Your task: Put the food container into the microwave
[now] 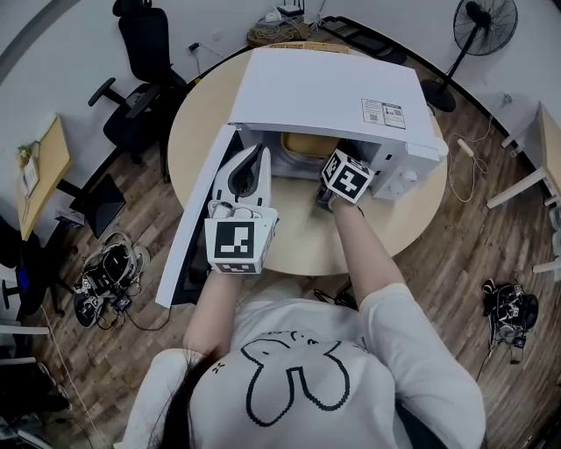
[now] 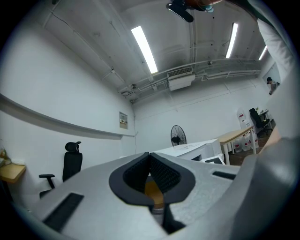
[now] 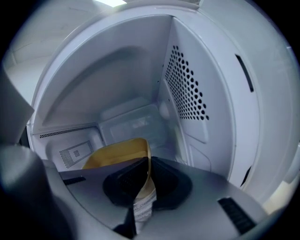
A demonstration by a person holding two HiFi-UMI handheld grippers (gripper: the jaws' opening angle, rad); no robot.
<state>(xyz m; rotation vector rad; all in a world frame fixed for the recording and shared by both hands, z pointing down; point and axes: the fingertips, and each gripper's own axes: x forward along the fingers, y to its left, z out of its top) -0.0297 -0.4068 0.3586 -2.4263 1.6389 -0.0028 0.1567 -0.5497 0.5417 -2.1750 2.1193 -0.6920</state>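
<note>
**Container inside the microwave, right jaws clamped on its rim**

The white microwave (image 1: 324, 88) sits across the far half of the round tan surface (image 1: 412, 210). Its door (image 1: 197, 219) is swung wide open, reaching out past the surface's left edge.

The person stands at the near edge with both arms out.

- **Right gripper** (image 3: 147, 160): it's pushed into the microwave's opening on the right side, nose tipped a bit down. The jaws are closed almost fully, pinching the thin wall of the food container (image 3: 117, 153). That's a tan paper tub, and a printed strip shows where the pads bite.
- **Container:** it's within the cavity, low down and toward the front. The back wall and the perforated right wall stand well behind and beside it. Can't tell whether its base touches the cavity floor.
- **Left gripper** (image 2: 150, 157): it's over the near-left part of the surface, just beside the open door and apart from the container. The jaws are together at the tips with nothing gripped; a tan patch shows thru the gap behind the tips. It points roughly level, out across the room.

Also in the room, beyond the far side of the surface, are a black office chair (image 1: 140, 53) and a standing fan (image 1: 485, 26).
</note>
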